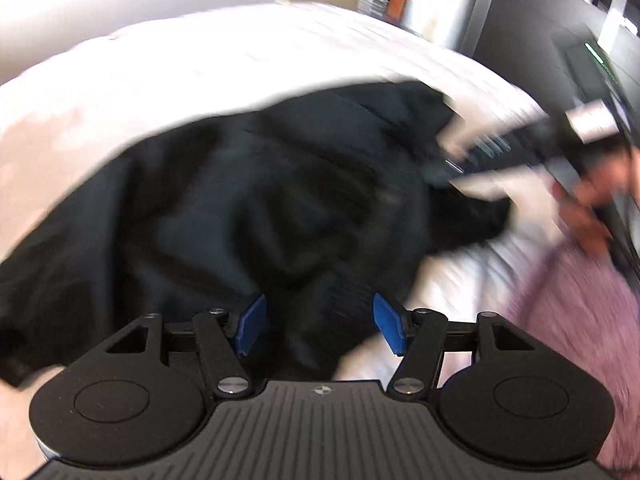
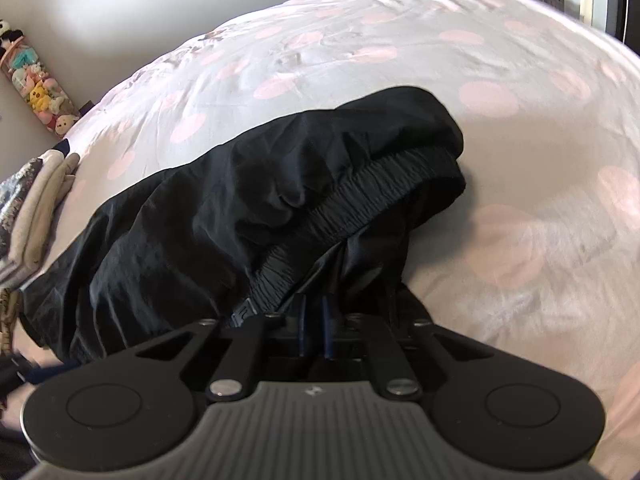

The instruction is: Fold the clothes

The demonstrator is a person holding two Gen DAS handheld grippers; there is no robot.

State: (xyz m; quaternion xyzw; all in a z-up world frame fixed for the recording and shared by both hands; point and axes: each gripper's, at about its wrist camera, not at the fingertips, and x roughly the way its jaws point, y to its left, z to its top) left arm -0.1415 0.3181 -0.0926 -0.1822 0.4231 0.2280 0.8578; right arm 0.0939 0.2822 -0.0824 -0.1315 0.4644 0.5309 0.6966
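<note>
A big bed (image 2: 460,92) with clothes on it

The bed has a pale sheet with pink spots. A black piece of clothing (image 2: 240,192) with a stretchy band lies bunched up in the middle of it. A small pile of folded clothes (image 2: 36,204) sits near the bed's left edge. In the blurry left view, something pink and fuzzy (image 1: 576,328) lies at the right.

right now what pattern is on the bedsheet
Pale bedsheet with pink polka dots, clearest in the right wrist view.
</note>
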